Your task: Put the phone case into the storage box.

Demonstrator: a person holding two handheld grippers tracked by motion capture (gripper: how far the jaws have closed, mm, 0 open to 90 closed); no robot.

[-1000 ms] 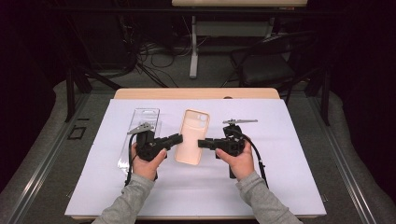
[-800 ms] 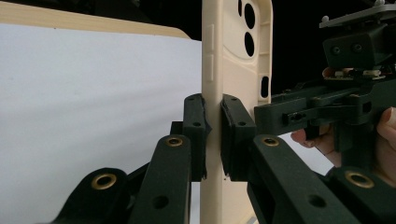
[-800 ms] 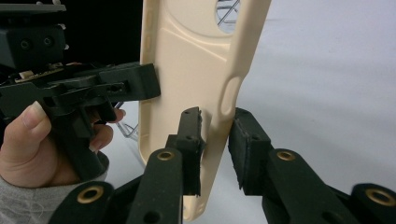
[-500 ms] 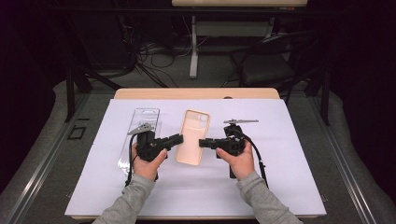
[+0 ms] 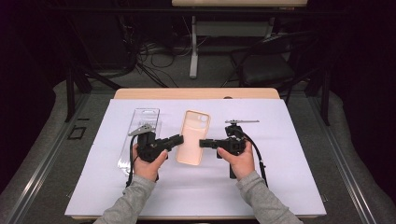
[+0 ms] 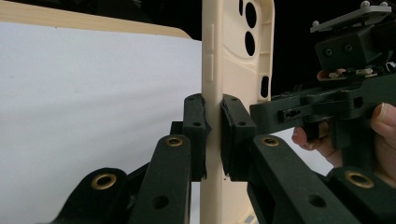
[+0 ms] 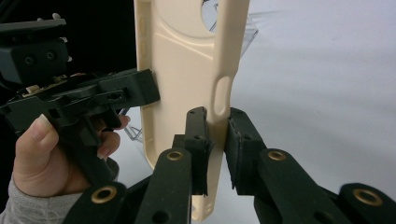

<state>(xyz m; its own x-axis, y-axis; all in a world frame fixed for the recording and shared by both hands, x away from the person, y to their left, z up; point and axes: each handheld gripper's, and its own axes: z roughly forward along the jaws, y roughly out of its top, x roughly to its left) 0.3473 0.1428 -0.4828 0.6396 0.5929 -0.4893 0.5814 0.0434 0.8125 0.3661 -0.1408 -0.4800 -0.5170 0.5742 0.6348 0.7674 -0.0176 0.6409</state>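
the left tongs (image 5: 179,138) are clamped tight on the left long edge of the beige phone case (image 5: 192,137), pads pressed to both faces in the left gripper view. the right tongs (image 5: 203,143) have just been closing on the case's right long edge, which sits between their pads with a slight gap on one side. the case hangs between both, over the white sheet (image 5: 280,177) on the worktop (image 5: 140,93). just beyond the left hand (image 5: 148,164) lies a clear plastic package (image 5: 140,135).
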